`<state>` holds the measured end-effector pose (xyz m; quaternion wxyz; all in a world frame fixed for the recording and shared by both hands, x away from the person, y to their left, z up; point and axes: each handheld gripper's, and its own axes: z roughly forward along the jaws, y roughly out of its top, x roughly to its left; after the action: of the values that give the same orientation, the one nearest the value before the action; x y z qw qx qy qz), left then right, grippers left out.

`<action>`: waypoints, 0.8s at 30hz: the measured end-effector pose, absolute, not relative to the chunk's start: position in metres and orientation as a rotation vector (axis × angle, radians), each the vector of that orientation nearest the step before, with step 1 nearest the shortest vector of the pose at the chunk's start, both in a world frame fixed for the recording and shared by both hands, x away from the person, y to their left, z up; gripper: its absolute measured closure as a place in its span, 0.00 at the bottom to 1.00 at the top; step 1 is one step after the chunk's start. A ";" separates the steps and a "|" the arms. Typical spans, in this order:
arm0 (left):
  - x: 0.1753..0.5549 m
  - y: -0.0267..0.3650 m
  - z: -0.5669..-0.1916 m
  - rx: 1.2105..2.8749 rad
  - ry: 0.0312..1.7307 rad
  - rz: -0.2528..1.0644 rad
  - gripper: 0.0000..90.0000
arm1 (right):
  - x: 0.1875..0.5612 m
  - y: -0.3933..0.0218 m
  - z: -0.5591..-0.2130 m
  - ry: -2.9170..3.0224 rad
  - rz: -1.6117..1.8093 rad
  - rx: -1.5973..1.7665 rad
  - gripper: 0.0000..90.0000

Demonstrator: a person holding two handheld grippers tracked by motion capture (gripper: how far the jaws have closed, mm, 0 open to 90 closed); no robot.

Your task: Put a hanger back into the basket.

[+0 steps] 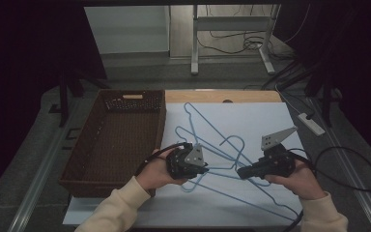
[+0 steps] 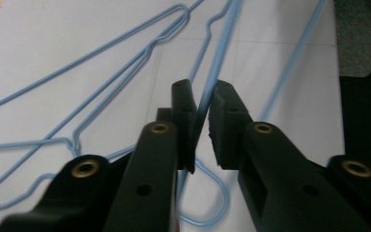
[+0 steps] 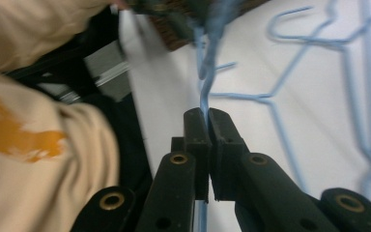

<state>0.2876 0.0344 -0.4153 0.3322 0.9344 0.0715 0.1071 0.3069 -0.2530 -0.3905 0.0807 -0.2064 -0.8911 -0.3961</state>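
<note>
Several light-blue wire hangers [image 1: 207,140] lie tangled on a white sheet [image 1: 256,121]. My left gripper [image 1: 206,169] points right, and its jaws stand almost together with one blue hanger wire [image 2: 222,53] pinched between the pads of the left gripper [image 2: 203,92]. Opposite it, my right gripper [image 1: 239,172] points left. In the right gripper view that gripper [image 3: 207,113] is shut on a blue wire [image 3: 206,92], which runs on toward the blurred left gripper [image 3: 174,12]. A short stretch of wire [image 1: 222,168] spans the gap between the two grippers.
A deep brown wicker basket [image 1: 160,130] stands left of the sheet, close to my left hand. A bare wooden table edge [image 1: 222,95] shows behind the sheet. Cables [image 1: 348,169] trail off to the right, and a white power strip [image 1: 311,123] lies on the floor.
</note>
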 end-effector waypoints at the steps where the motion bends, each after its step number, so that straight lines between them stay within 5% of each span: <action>1: 0.286 0.035 -0.414 2.442 0.184 0.274 0.95 | 0.308 -0.254 -0.391 -2.673 -1.198 -0.640 0.97; 7: 0.282 0.043 -0.408 2.407 0.274 0.246 0.97 | 0.310 -0.251 -0.392 -2.741 -1.258 -0.687 0.94; 24: 0.281 0.109 -0.379 2.169 0.614 0.296 0.98 | 0.303 -0.267 -0.375 -2.758 -1.794 -0.959 0.42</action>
<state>0.2808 0.1090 -0.3790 0.4205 0.8656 0.2448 0.1181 0.3027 -0.2674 -0.3755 -0.1423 -0.2771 -0.7965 -0.5182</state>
